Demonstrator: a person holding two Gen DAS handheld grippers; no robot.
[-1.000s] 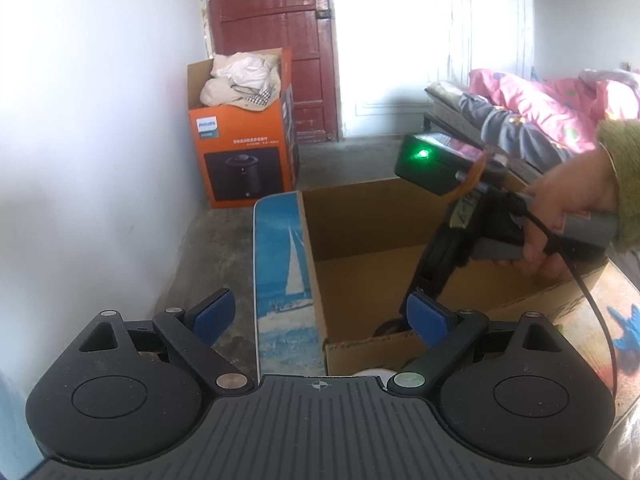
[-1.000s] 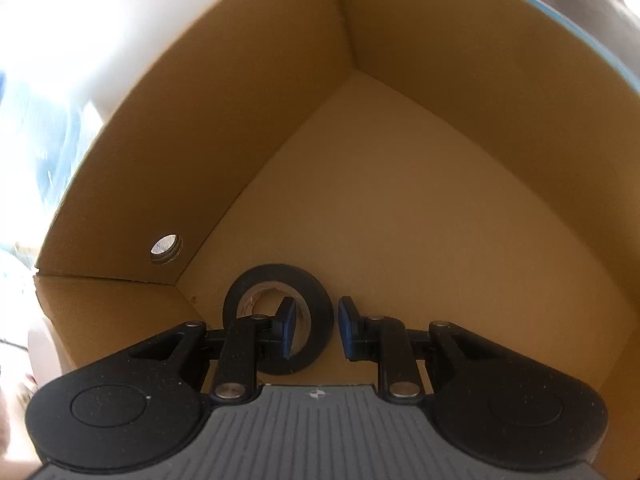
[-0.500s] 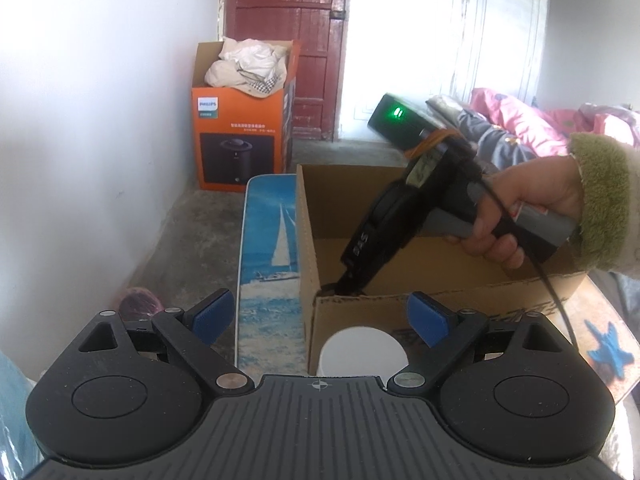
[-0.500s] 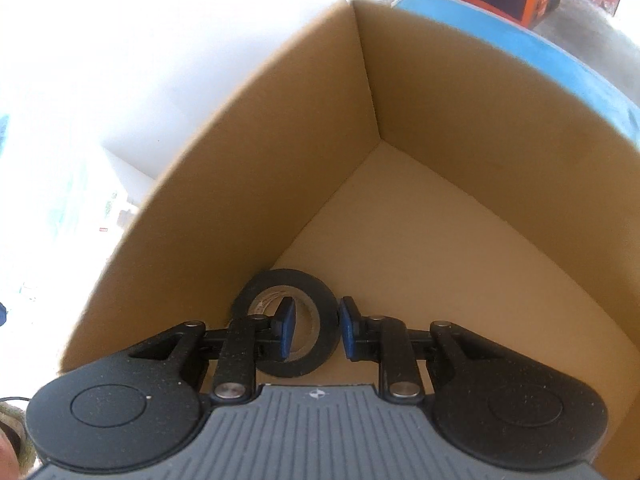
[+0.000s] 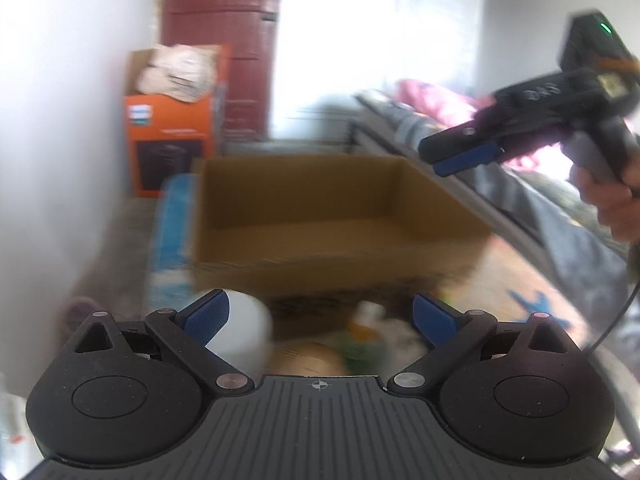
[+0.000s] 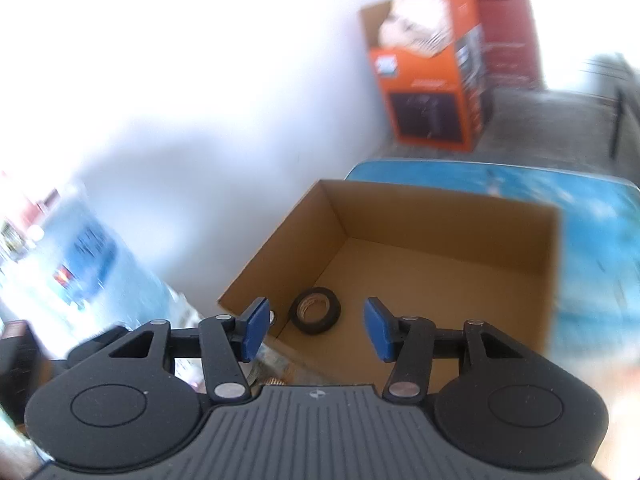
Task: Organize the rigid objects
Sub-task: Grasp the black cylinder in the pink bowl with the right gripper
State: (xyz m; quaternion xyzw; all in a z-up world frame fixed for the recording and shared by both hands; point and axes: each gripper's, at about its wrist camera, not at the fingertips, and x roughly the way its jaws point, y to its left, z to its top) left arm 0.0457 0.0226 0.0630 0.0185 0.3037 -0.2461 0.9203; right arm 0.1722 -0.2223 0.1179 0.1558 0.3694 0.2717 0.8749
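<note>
Now the left gripper [image 5: 320, 316] is sitting low with its blue-padded fingers [image 5: 206, 316] spread wide and nothing between them, pointing at a blurred cluster of items on the table just ahead. Nearest is a white rounded cylindrical container [image 5: 240, 336], lying slightly left of the gripper's centre line, partly behind the left pad; it is looking upright, so its long axis is probably running vertical (blur is making this uncertain). Right of it are a small orange-and-green blurred object [image 5: 366, 326] and a tan rounded thing [image 5: 308, 356], neither identifiable.

Beyond them is standing the open brown cardboard box [image 5: 340, 276], straight ahead of the left gripper, its near wall just behind the clutter.

The right gripper [image 6: 316, 328] is hovering high over that cardboard box [image 6: 440, 200], fingers apart and holding nothing; in the left view the right gripper [image 5: 466, 160] is showing up and to the right, well above the box rim, in the person's hand [image 5: 612, 200]. Inside the box a black roll of tape [image 6: 316, 312] is lying flat on the floor near the corner, directly below the gap between the right pads and clear of them.

Judging from this, the left gripper is the nearer one to the remaining table items, so the next pick is likely calling for a small shift left to centre on the white container.
</note>
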